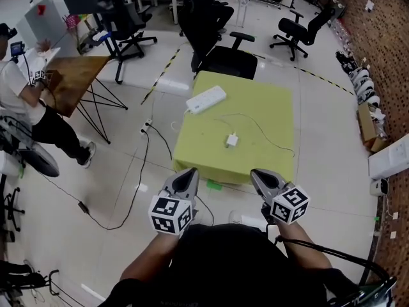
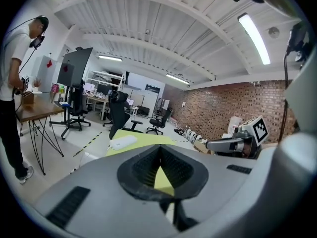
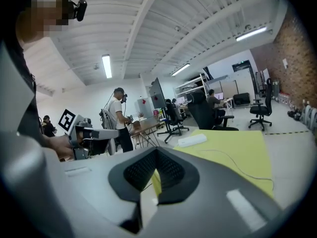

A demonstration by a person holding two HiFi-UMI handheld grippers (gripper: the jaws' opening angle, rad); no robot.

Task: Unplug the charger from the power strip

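A white power strip [image 1: 206, 99] lies at the far left of the yellow-green table [image 1: 268, 101]. A small white charger [image 1: 231, 140] rests near the table's middle, apart from the strip, and its thin cable [image 1: 268, 135] curves off to the right. My left gripper [image 1: 189, 173] and right gripper [image 1: 258, 174] hover side by side just short of the table's near edge, both shut with nothing held. The left gripper view shows the power strip [image 2: 123, 142] ahead past the closed jaws. The right gripper view shows the power strip [image 3: 192, 140] and the cable [image 3: 233, 162] on the cloth.
A black office chair [image 1: 223, 59] stands behind the table. A person [image 1: 25, 101] stands by a wooden table [image 1: 77, 75] at the left. Cords [image 1: 121, 190] trail over the floor left of the table. Boxes [image 1: 390, 158] line the right wall.
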